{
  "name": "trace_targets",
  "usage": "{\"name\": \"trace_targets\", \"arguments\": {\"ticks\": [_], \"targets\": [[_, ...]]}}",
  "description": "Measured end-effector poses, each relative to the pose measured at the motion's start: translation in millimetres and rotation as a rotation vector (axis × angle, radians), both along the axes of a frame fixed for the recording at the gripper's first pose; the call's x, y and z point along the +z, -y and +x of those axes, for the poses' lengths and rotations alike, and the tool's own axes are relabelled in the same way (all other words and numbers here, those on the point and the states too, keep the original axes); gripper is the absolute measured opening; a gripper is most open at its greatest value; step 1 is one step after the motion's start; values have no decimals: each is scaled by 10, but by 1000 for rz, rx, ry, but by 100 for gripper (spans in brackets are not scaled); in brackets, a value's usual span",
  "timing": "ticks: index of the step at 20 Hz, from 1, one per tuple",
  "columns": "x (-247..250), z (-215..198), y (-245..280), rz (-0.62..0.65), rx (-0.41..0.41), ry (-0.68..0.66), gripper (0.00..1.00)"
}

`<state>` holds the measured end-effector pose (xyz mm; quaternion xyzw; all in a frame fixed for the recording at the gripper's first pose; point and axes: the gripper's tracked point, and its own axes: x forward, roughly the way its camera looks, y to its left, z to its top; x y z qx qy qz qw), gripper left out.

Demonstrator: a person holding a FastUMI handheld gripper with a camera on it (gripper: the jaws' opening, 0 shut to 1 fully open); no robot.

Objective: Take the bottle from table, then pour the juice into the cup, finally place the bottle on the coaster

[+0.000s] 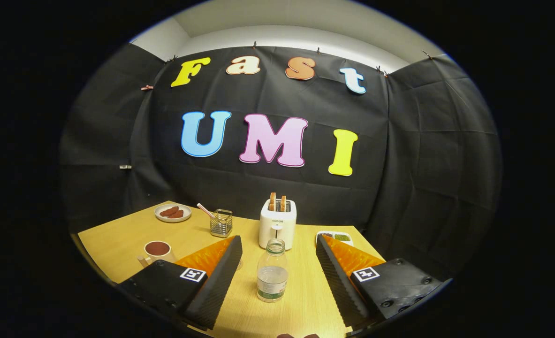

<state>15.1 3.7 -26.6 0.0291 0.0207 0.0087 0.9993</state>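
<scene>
A clear plastic bottle (272, 272) stands upright on the wooden table (117, 241), uncapped and roughly half full of clear liquid. It sits in the gap between my two fingers, touching neither. My gripper (277, 240) is open wide, with its black ribbed fingers (221, 277) on either side of the bottle. A cream cup (156, 252) with a dark brown inside stands on the table to the left, just beyond the left finger.
A white toaster (277, 225) with two slices of toast stands right behind the bottle. Farther left are a wire holder (221, 224) with a straw and a plate (172, 213) of brown pieces. A white dish (337, 237) of green food sits beyond the right finger.
</scene>
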Motion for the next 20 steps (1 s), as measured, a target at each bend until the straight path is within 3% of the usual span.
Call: {"name": "trace_targets", "arguments": {"ticks": [20], "targets": [[-717, 683, -81, 25, -4, -73, 97]]}}
